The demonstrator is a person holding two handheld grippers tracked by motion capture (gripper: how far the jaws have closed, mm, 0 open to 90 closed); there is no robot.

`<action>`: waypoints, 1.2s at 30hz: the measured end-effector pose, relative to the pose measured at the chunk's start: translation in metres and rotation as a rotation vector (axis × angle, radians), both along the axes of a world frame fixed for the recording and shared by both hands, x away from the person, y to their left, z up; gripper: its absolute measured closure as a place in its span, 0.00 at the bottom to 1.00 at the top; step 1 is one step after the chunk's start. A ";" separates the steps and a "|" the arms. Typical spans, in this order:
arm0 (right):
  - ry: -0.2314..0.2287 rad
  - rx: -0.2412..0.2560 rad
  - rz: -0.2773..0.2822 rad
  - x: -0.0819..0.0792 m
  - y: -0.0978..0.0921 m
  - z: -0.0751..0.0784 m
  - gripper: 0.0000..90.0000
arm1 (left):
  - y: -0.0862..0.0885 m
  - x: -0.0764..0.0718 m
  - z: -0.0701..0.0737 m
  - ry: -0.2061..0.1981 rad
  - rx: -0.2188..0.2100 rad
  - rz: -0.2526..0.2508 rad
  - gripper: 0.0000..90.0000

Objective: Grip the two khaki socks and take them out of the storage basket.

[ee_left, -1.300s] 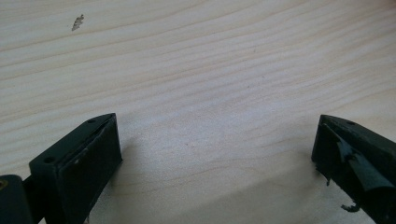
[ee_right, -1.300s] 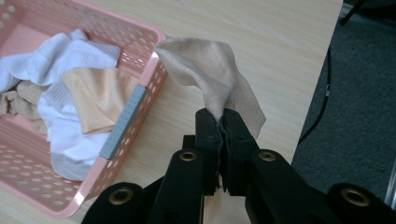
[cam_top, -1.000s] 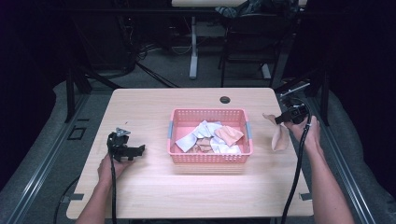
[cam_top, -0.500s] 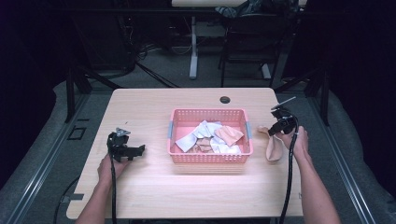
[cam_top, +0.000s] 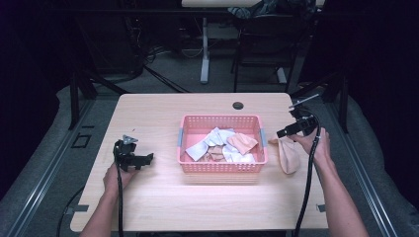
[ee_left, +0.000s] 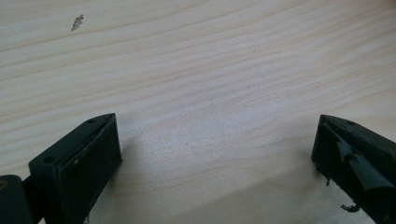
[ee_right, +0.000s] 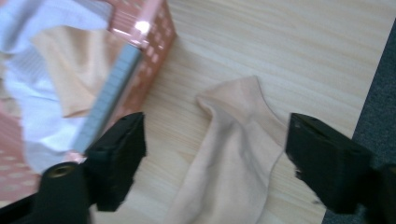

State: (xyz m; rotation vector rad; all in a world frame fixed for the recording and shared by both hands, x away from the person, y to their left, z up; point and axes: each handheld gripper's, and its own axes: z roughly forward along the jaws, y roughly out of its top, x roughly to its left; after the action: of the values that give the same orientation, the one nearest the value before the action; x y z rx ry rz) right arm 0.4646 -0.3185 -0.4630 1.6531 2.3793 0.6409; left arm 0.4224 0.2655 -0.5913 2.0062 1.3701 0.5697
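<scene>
A pink mesh basket (cam_top: pixel 221 121) stands mid-table with several white and peach socks (cam_top: pixel 223 144) in it. A loose peach sock (cam_top: pixel 287 154) lies flat on the table just right of the basket, also seen as the peach sock (ee_right: pixel 233 149) in the right gripper view. My right gripper (cam_top: pixel 282 133) hovers over its upper end, open, its jaws to either side of the sock and nothing between them. My left gripper (cam_top: pixel 148 159) rests on the table at the left, open, above bare wood (ee_left: pixel 210 93).
The basket's corner with its grey handle (ee_right: pixel 109 100) lies close to the right gripper's left jaw. A dark round grommet (cam_top: pixel 238 105) sits near the table's far edge. The table's right edge (ee_right: pixel 373 84) runs just beyond the sock. Chairs and table legs stand behind.
My right gripper has come down and leftward with the peach sock, which now lies on the table released; the jaws have opened. The left gripper has stayed still.
</scene>
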 end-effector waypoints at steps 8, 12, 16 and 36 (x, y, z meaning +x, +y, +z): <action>-0.049 -0.002 0.055 -0.004 0.021 0.031 0.00 | 0.000 0.000 0.000 0.000 0.002 -0.001 0.01; -0.060 0.018 0.113 -0.002 0.041 0.039 0.00 | 0.000 0.000 0.000 0.000 0.002 -0.002 0.01; -0.063 -0.003 0.159 0.001 0.060 0.040 0.00 | 0.000 0.000 0.000 0.000 0.002 -0.001 0.01; 0.034 -0.017 0.280 0.029 0.145 0.003 0.05 | 0.000 0.000 0.000 -0.002 -0.004 0.003 0.01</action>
State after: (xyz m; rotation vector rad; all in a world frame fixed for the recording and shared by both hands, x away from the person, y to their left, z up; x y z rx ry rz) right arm 0.4936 -0.1738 -0.4600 1.3450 2.6586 0.6380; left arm 0.4224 0.2652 -0.5915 2.0006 1.3726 0.5694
